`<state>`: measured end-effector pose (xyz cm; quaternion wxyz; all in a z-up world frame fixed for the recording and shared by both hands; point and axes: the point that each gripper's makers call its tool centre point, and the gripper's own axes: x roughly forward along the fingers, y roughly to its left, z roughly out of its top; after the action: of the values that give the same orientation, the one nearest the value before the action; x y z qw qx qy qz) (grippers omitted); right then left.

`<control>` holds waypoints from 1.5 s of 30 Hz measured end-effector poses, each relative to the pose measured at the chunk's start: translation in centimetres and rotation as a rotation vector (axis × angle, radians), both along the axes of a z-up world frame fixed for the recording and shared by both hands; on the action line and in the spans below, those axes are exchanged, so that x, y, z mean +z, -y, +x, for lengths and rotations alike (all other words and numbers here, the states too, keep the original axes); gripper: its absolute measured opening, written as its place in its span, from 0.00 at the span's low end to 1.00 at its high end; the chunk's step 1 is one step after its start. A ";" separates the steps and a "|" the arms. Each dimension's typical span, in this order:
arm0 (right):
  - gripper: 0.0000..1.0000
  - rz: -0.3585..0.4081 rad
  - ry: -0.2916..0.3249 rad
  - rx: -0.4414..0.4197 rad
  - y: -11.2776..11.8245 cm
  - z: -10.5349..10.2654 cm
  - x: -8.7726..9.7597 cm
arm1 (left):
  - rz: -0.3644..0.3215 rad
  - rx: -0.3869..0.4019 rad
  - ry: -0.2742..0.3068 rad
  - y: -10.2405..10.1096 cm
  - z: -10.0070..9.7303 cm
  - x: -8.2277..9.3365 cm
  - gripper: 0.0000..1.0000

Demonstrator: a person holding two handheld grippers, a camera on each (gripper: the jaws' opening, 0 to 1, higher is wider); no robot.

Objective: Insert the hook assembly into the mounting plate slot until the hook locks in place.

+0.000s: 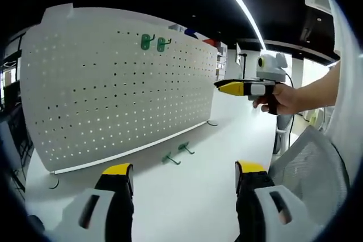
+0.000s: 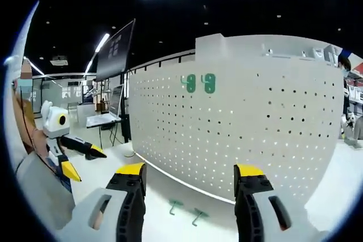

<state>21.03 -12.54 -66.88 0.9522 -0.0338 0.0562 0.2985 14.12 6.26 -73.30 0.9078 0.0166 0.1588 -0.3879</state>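
A white pegboard (image 1: 113, 94) stands upright on the white table (image 1: 193, 202). Two green hooks (image 1: 155, 42) hang side by side near its top. Two more green hooks (image 1: 177, 155) lie loose on the table in front of its lower edge. My left gripper (image 1: 184, 177) is open and empty, hovering short of the loose hooks. A hand holds my right gripper (image 1: 232, 88) in the air at the board's right end. In the right gripper view my right gripper (image 2: 190, 177) is open and empty above the loose hooks (image 2: 187, 211), facing the pegboard (image 2: 255, 123) and the hung hooks (image 2: 199, 83). My left gripper (image 2: 84, 160) shows open at the left.
A mesh chair back (image 1: 309, 165) stands at the right, close to the table. A round foot (image 1: 212, 122) sticks out at the pegboard's right end. Behind the board's left end are a dark screen on a stand (image 2: 116, 49) and a laptop (image 2: 105, 118).
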 end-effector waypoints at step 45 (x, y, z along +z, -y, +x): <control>0.62 -0.054 -0.175 -0.024 3.3 -5.8 -6.3 | 0.020 0.003 -0.040 -1.2 -0.8 -1.3 0.75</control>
<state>15.26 -15.85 -73.19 0.9458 -0.0328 0.1477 0.2874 13.33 7.48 -74.59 0.9048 0.0177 0.1806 -0.3851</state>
